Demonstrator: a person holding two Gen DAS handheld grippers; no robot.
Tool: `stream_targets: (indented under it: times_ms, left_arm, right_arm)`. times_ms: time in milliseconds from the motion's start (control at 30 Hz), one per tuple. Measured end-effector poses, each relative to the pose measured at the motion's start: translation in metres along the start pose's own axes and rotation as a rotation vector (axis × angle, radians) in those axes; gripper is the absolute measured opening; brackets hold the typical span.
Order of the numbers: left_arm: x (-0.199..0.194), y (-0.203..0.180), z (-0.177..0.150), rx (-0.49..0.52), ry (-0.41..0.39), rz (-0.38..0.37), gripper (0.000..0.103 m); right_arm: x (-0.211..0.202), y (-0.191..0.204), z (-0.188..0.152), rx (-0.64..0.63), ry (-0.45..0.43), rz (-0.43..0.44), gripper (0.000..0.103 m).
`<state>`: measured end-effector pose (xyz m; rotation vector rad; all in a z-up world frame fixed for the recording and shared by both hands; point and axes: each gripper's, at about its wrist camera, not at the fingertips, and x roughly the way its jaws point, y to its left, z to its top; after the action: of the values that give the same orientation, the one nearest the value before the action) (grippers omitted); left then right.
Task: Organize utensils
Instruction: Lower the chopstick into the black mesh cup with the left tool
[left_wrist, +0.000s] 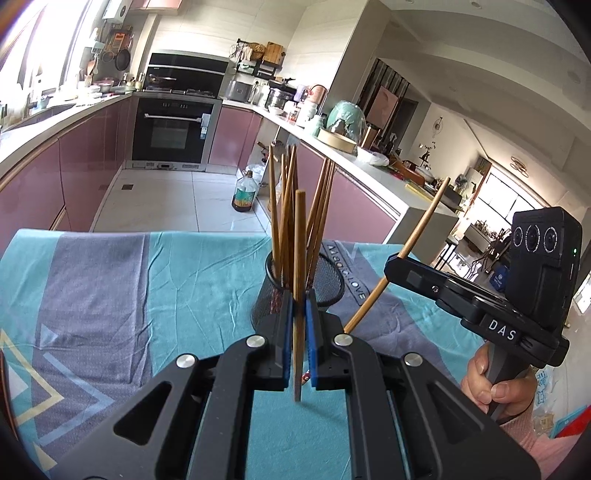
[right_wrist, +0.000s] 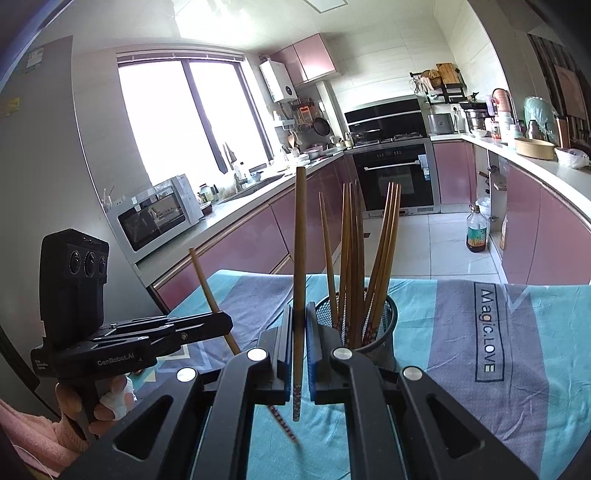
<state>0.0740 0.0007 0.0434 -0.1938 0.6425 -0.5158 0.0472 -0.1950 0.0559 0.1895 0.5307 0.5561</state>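
Observation:
A black mesh holder (left_wrist: 325, 286) stands on the cloth-covered table with several brown chopsticks (left_wrist: 286, 206) upright in it; it also shows in the right wrist view (right_wrist: 384, 332). My left gripper (left_wrist: 299, 299) is shut on one chopstick (left_wrist: 299, 236), held upright just in front of the holder. My right gripper (right_wrist: 299, 314) is shut on another chopstick (right_wrist: 300, 236), upright to the left of the holder. In the left wrist view the right gripper (left_wrist: 397, 264) holds its chopstick (left_wrist: 424, 221) tilted at the right. In the right wrist view the left gripper (right_wrist: 225, 323) shows at the left with its chopstick (right_wrist: 207, 284).
A teal and grey cloth (left_wrist: 110, 288) covers the table; its far edge drops to the tiled kitchen floor. An oil bottle (left_wrist: 244, 192) stands on the floor. Pink cabinets and cluttered counters (right_wrist: 546, 173) run along both sides, with an oven (left_wrist: 171, 134) at the back.

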Motion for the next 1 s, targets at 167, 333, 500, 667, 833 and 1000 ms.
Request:
stream_targets:
  times_ms: [167, 333, 500, 667, 833, 1000]
  left_arm:
    - [-0.009, -0.003, 0.012, 0.009, -0.032, -0.006, 0.007]
    - [-0.015, -0.006, 0.025, 0.024, -0.065, -0.011, 0.007]
    - [-0.022, -0.009, 0.039, 0.036, -0.100, -0.011, 0.007]
    - [-0.027, -0.013, 0.057, 0.045, -0.137, -0.018, 0.007]
    - [-0.033, -0.019, 0.071, 0.060, -0.182, -0.017, 0.007]
    - [-0.032, -0.022, 0.082, 0.055, -0.202, -0.017, 0.007]
  right_arm:
    - [-0.005, 0.003, 0.010, -0.019, -0.022, -0.009, 0.005]
    - [-0.008, 0.005, 0.019, -0.034, -0.045, -0.015, 0.005]
    - [-0.013, 0.008, 0.030, -0.049, -0.072, -0.020, 0.005]
    - [-0.017, 0.009, 0.043, -0.058, -0.103, -0.033, 0.005]
    - [-0.021, 0.006, 0.055, -0.059, -0.141, -0.046, 0.005]
    - [-0.021, 0.001, 0.061, -0.056, -0.162, -0.070, 0.005]
